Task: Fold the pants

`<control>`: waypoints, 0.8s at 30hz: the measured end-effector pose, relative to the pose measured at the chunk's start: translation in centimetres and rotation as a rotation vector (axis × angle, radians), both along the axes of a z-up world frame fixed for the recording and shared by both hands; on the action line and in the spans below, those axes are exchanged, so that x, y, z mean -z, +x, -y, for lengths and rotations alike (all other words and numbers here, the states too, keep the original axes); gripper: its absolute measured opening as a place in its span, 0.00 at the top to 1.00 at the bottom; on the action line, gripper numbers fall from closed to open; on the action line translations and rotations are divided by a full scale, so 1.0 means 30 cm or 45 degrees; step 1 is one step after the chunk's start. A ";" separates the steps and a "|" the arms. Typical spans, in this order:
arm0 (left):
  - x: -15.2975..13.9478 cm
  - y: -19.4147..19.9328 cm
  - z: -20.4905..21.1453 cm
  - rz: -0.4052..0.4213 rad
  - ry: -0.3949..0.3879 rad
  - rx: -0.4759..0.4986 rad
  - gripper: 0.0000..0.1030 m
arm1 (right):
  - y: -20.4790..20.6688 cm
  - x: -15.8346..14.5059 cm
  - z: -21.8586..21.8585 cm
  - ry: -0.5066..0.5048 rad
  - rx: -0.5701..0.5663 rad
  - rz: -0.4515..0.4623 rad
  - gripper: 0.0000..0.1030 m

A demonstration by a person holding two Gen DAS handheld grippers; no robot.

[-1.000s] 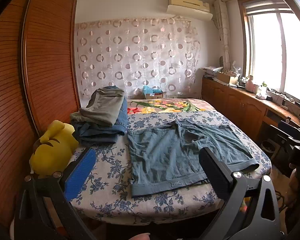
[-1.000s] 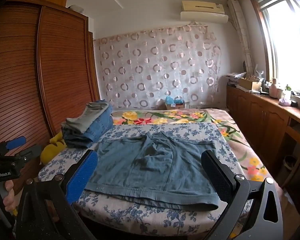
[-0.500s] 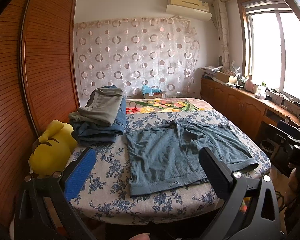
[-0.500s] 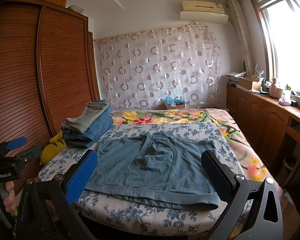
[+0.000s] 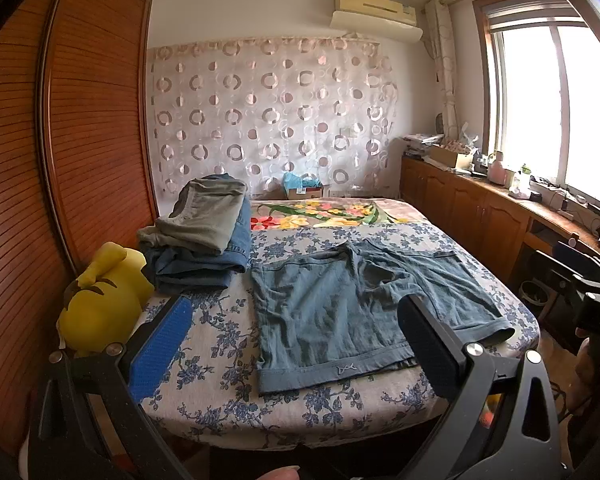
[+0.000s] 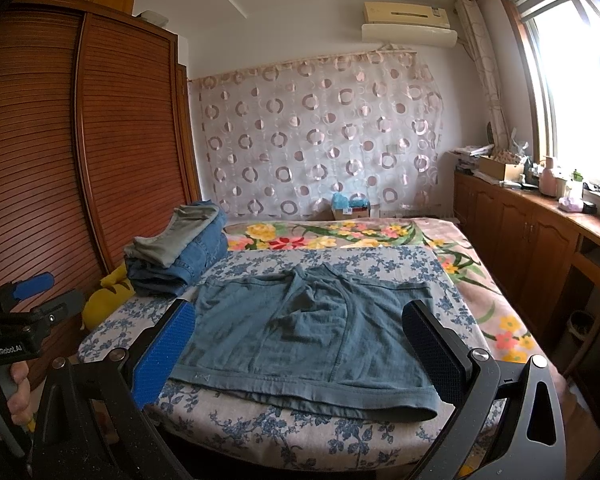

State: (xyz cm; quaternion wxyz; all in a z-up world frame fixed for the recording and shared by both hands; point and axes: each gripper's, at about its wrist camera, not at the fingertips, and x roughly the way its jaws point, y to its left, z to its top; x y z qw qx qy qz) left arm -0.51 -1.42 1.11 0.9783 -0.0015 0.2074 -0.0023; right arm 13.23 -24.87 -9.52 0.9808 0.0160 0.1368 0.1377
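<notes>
**Pants flat on the bed, both tongs wide and empty**

The wardrobe [image 5: 60, 160] filled the left side of the room, its slatted brown doors running beside the bed [image 5: 204, 364]. The bed carried a blue-flowered sheet, with a brighter floral cover showing at its far end. The curtain [image 5: 268, 112], patterned with rings, hung across the back wall.

The pants [image 5: 340, 312] lay spread flat on the near half of the bed, waistband toward the cameras and close to the near edge; in the right wrist view the pants [image 6: 300, 332] sat centred between the fingers. A stack of folded clothes [image 5: 204, 236] rested on the bed's left side, just beside the pants. A yellow plush [image 5: 100, 304] sat at the bed's left edge, touching the stack.

The left tongs [image 5: 292, 344] hung wide before the near edge of the bed, holding nothing. The right tongs [image 6: 296, 348] were likewise wide and empty, short of the waistband.
</notes>
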 end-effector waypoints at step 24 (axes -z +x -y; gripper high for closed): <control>-0.009 -0.008 0.011 0.004 0.000 0.002 0.00 | -0.001 -0.007 0.000 0.001 -0.002 0.006 0.00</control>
